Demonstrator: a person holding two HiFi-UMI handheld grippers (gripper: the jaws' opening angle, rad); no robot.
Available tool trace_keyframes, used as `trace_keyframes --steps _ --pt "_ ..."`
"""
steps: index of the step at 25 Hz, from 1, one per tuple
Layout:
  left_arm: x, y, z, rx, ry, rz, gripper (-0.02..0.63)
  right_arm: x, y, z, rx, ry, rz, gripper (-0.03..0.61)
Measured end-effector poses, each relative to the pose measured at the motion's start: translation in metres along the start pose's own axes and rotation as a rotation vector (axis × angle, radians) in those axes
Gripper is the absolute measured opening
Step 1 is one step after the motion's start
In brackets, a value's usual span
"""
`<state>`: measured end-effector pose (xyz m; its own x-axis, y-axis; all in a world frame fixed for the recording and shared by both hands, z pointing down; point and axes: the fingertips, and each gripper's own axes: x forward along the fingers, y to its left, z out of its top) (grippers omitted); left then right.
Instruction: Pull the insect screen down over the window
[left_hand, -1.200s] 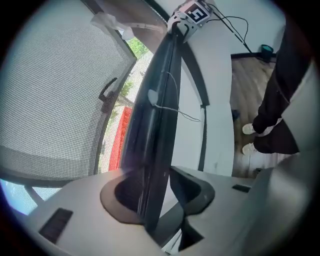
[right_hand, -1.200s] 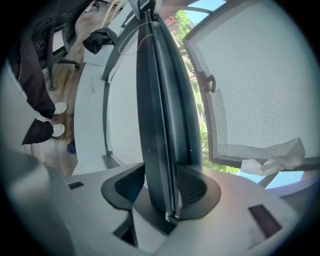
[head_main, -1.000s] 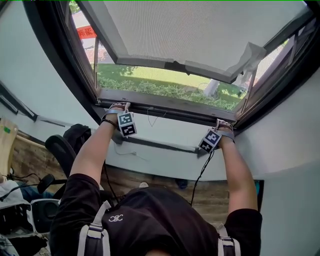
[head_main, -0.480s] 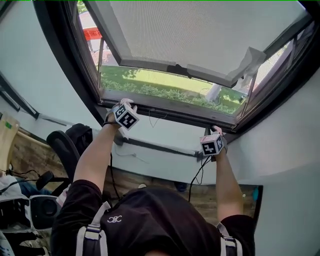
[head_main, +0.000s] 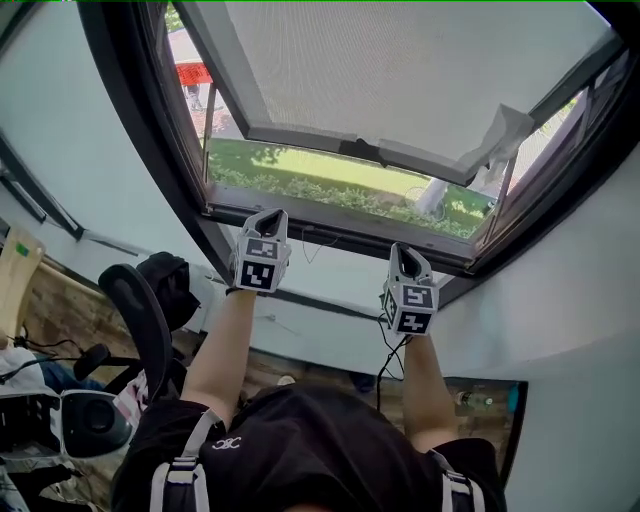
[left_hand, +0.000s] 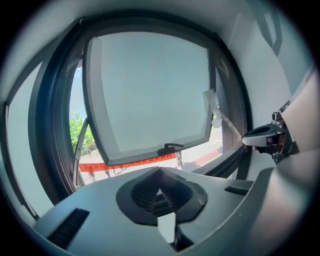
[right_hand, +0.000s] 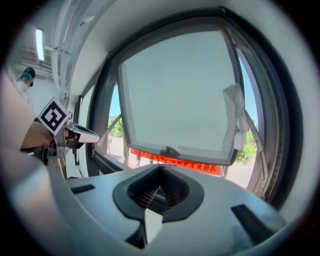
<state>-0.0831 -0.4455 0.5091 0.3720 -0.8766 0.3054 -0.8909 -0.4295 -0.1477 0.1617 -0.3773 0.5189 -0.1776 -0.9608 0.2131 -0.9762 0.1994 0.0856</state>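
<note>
The insect screen is up high. Its bottom bar runs side to side, above both grippers. The left gripper has just closed on nothing. The right gripper is shut and empty too. Neither looks nearer.

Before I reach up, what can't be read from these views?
- Pale panel: mesh or glass unclear; head view's upper edge cuts off its top.
- Red banner lettering: too small, left gripper view.
- White scrap at panel's corner: blurred, unidentifiable.
</note>
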Motion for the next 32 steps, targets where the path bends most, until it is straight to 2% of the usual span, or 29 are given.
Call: trace_keyframes --steps 3,7,11,16,23,32 --pt "-0.03 -0.028 0.018 0.059 -0.072 -0.019 0.012 -0.023 0.02 0.034 -0.069 -0.093 -0.02 0.006" --pt "-0.073 -0.053 0.026 0.067 -0.114 -0.037 0.014 -0.051 0.039 0.05 -0.03 -0.162 -0.015 0.005" --pt "-0.102 -0.064 0.014 0.017 -0.109 -0.059 0.013 -0.067 0.051 0.035 0.04 -0.143 0.022 0.005" --pt "-0.117 -0.065 -0.005 -0.015 -0.092 -0.032 0.013 -0.078 0.055 0.009 0.095 -0.103 0.027 0.005" --pt "-0.116 -0.064 0.0 -0.045 -0.114 -0.03 0.012 -0.086 0.061 0.028 0.09 -0.158 0.059 0.003" --pt "-0.124 -0.074 0.011 0.028 -0.149 -0.029 0.013 -0.092 0.061 0.034 0.086 -0.176 0.025 0.003"
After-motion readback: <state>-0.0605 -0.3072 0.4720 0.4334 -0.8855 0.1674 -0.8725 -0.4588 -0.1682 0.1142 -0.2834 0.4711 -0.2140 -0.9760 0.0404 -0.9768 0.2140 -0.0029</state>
